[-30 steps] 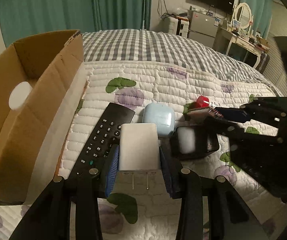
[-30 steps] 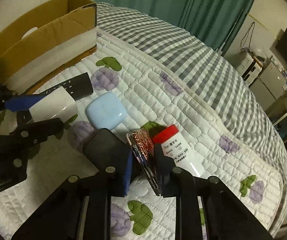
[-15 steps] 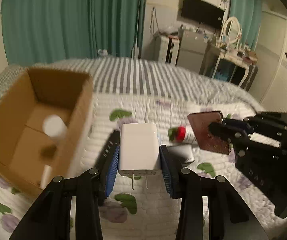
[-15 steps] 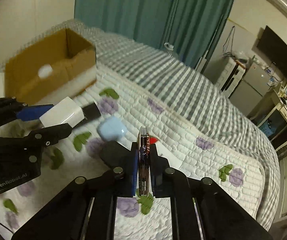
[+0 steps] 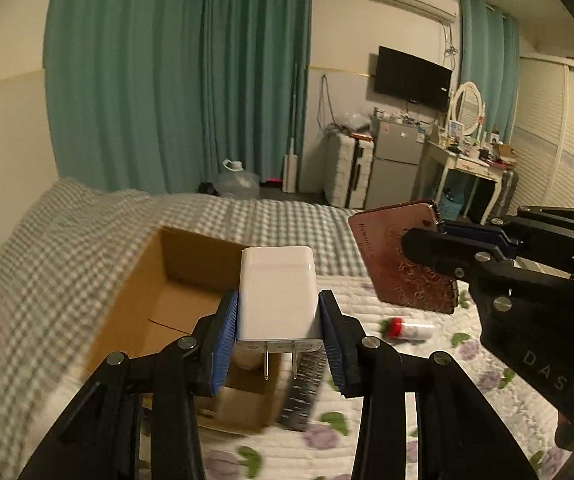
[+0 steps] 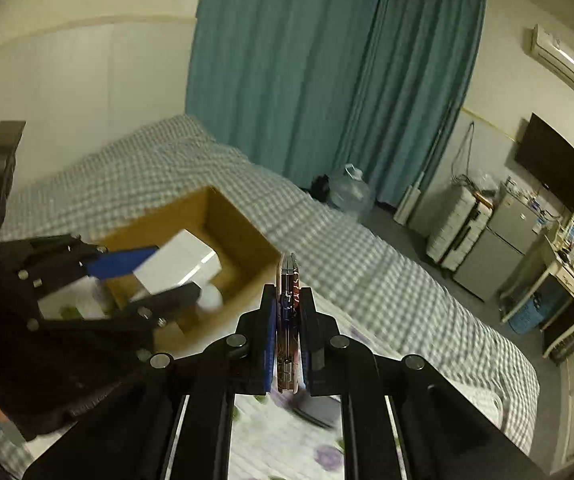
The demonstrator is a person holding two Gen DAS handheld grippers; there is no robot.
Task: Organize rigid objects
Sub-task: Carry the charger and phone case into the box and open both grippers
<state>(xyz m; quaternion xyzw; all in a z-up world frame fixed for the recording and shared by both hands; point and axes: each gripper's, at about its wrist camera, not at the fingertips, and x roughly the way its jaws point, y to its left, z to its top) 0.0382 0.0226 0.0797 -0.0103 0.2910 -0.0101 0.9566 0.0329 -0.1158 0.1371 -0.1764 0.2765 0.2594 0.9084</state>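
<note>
Both tongs loaded and up over the bed, cardboard box below.

Left wrist view: the left tongs (image 5: 279, 334) grip a white charger (image 5: 277, 294) by its sides, prongs pointing back at the camera, right above the open cardboard box (image 5: 185, 304) on the bed (image 5: 467, 364). A black remote (image 5: 303, 390) lies on the quilt just beside the box, and a little red-capped bottle (image 5: 407, 328) sits farther right. Over there the right tongs (image 5: 427, 246) pinch a flat reddish-brown case (image 5: 401, 256), tilted in the air. Right wrist view: the right tongs (image 6: 287, 328) are clamped tight on that thin case (image 6: 288, 280), seen edge-on and upright. To the left, the left tongs (image 6: 159, 276) carry the charger (image 6: 179, 266) over the box (image 6: 243, 248), where a white round thing (image 6: 211, 298) rests inside; it is too blurred to tell what it is.
</note>
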